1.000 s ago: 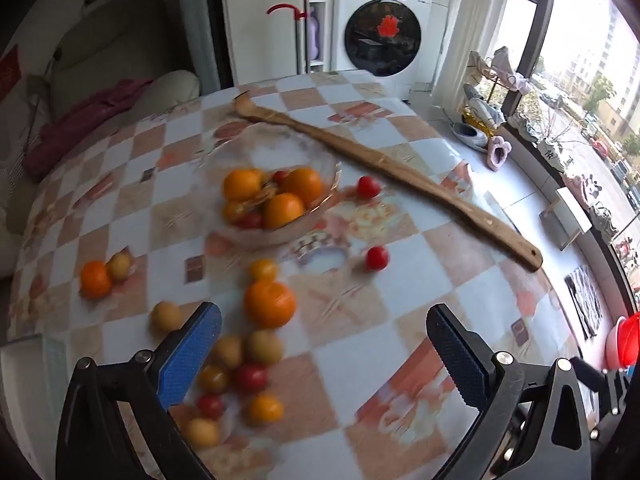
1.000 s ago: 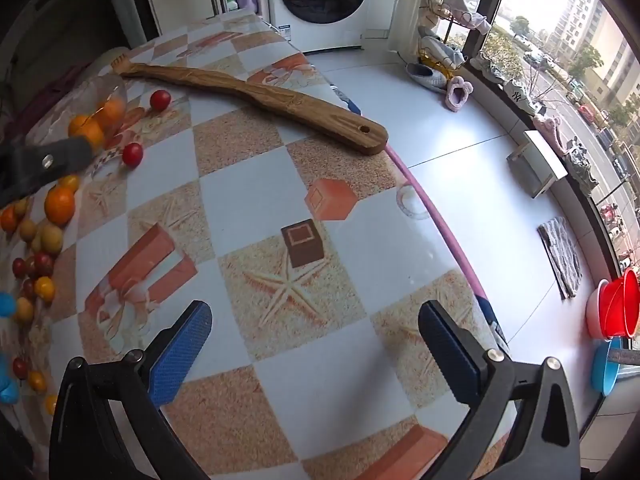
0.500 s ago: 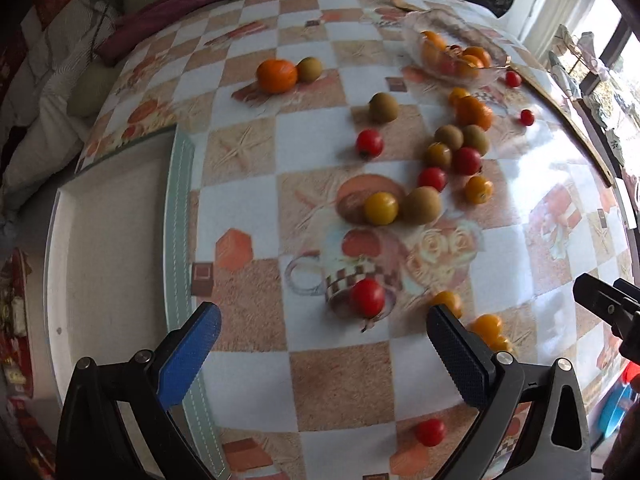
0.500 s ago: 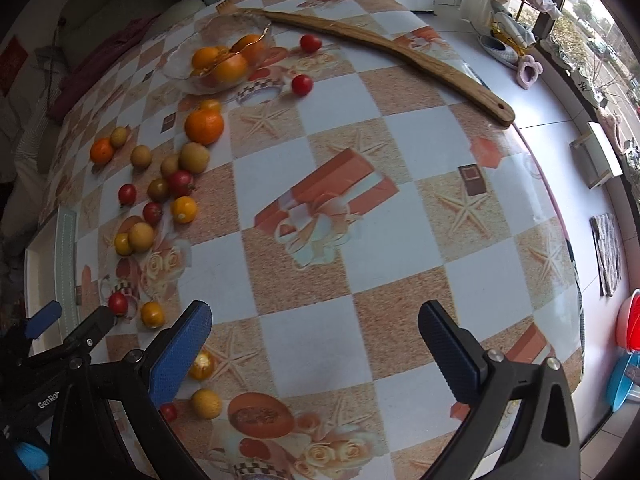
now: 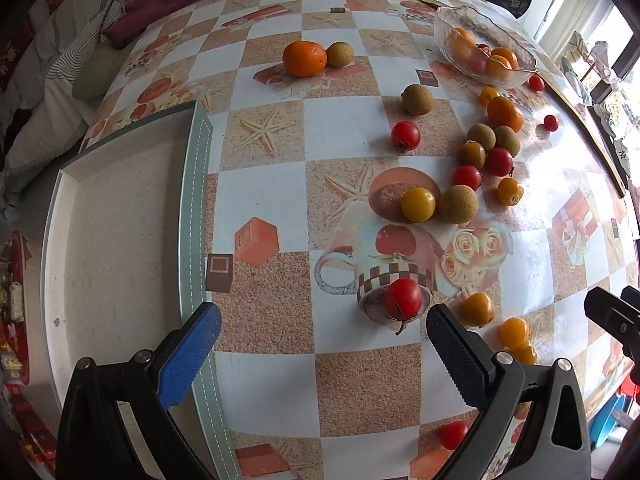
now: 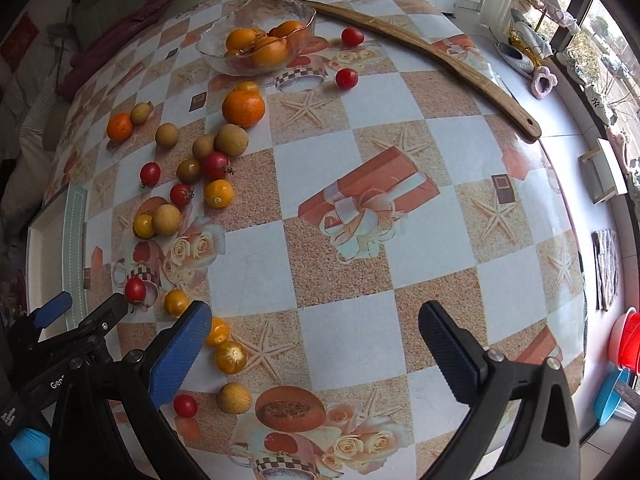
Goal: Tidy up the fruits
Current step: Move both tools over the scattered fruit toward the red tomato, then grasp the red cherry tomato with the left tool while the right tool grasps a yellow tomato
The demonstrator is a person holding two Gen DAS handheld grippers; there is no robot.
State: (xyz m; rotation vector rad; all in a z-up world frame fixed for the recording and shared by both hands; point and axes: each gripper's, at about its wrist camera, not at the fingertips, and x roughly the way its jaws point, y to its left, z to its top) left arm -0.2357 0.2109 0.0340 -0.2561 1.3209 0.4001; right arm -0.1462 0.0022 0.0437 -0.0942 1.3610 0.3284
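Note:
Many small fruits lie scattered on the checked tablecloth: red tomatoes, yellow-orange ones, brown round fruits and oranges. A red tomato [image 5: 403, 298] lies just ahead of my left gripper [image 5: 320, 344], which is open and empty above the table's near edge. A glass bowl [image 5: 482, 53] holds several oranges at the far right; it also shows in the right wrist view [image 6: 256, 36]. An empty white tray [image 5: 116, 248] sits at the left. My right gripper [image 6: 314, 344] is open and empty; a yellow fruit [image 6: 231, 357] lies by its left finger.
A long wooden back scratcher [image 6: 420, 56] lies across the far side of the table. The left gripper [image 6: 80, 320] shows at the lower left of the right wrist view. Beyond the table edge at right are the floor, shoes and red basins [image 6: 628, 340].
Both views have come a little closer to the table and the fruits appear larger. The left view has shifted slightly, the tray edge now reaching between its fingers. Both grippers stay open.

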